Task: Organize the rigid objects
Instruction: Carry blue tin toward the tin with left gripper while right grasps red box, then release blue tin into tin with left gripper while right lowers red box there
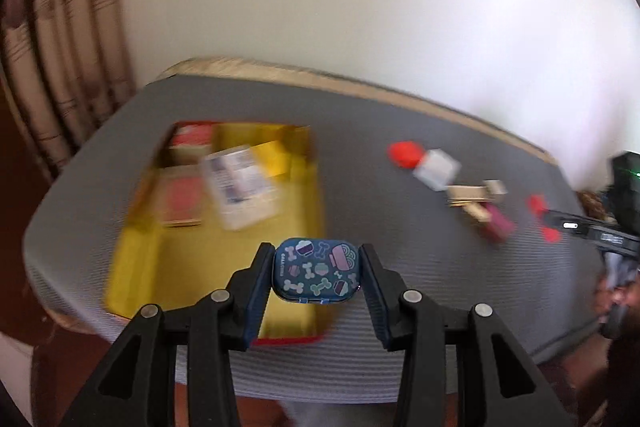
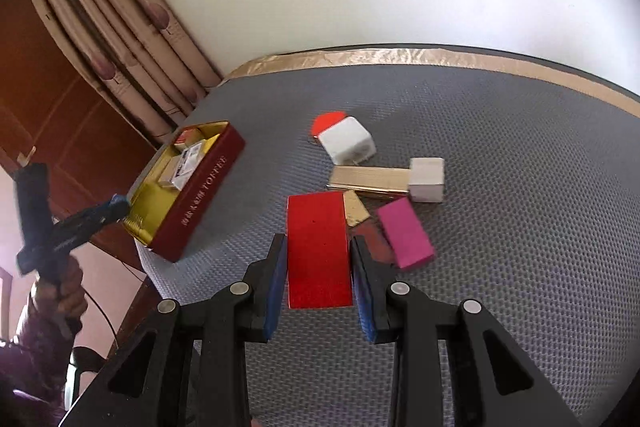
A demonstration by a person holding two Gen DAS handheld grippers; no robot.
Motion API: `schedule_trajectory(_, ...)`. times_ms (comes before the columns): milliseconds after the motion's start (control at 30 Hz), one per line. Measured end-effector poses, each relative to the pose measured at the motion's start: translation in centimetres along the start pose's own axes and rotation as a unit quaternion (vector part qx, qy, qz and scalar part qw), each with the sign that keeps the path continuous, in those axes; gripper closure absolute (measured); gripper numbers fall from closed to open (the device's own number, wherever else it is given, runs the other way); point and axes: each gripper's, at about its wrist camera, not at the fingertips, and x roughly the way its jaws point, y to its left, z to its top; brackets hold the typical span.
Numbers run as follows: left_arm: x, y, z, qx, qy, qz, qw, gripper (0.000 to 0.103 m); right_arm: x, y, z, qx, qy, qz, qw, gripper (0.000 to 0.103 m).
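Observation:
My left gripper (image 1: 317,269) is shut on a small blue tin with bone patterns (image 1: 316,271), held above the near right corner of the open yellow-lined tin box (image 1: 136,263). The box holds several small packets and boxes (image 1: 240,187). My right gripper (image 2: 319,269) is shut on a red block (image 2: 319,251) just over the grey mat. The box shows in the right wrist view as a red tin (image 2: 192,203) at the left, with the left gripper (image 2: 116,207) at its near end.
On the grey mat (image 2: 520,227) lie a magenta block (image 2: 406,233), a gold bar (image 2: 370,179), a white cube (image 2: 427,179), a white box (image 2: 347,140) and an orange-red piece (image 2: 327,121). A curtain (image 2: 120,39) hangs at the left, a white wall behind.

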Motion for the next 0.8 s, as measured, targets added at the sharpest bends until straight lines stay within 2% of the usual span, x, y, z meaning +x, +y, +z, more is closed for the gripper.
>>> schedule_trajectory(133, 2.3, 3.5, 0.1, -0.014, 0.015, 0.039, 0.9990, 0.060, 0.3, 1.9, 0.4, -0.008, 0.000, 0.012, 1.000, 0.074)
schedule_trajectory(267, 3.9, 5.6, 0.3, -0.025, 0.021, 0.050, 0.9982, 0.060, 1.0, 3.7, 0.9, -0.019, 0.005, 0.016, 1.000, 0.074)
schedule_trajectory(567, 6.7, 6.7, 0.8, -0.013, 0.025, 0.094, 0.9952, 0.060, 2.4, 6.7, 1.5, -0.038, 0.018, 0.030, 0.999, 0.074)
schedule_trajectory(700, 7.8, 7.0, 0.7, -0.007, 0.045, 0.103, 0.9936, 0.059, 2.8, 7.8, 1.6, -0.044, 0.022, 0.036, 0.998, 0.074)
schedule_trajectory(800, 7.5, 7.2, 0.5, -0.014, 0.038, 0.105, 0.9936, 0.058, 3.1, 8.9, 1.8, -0.051, 0.023, 0.041, 0.998, 0.074)
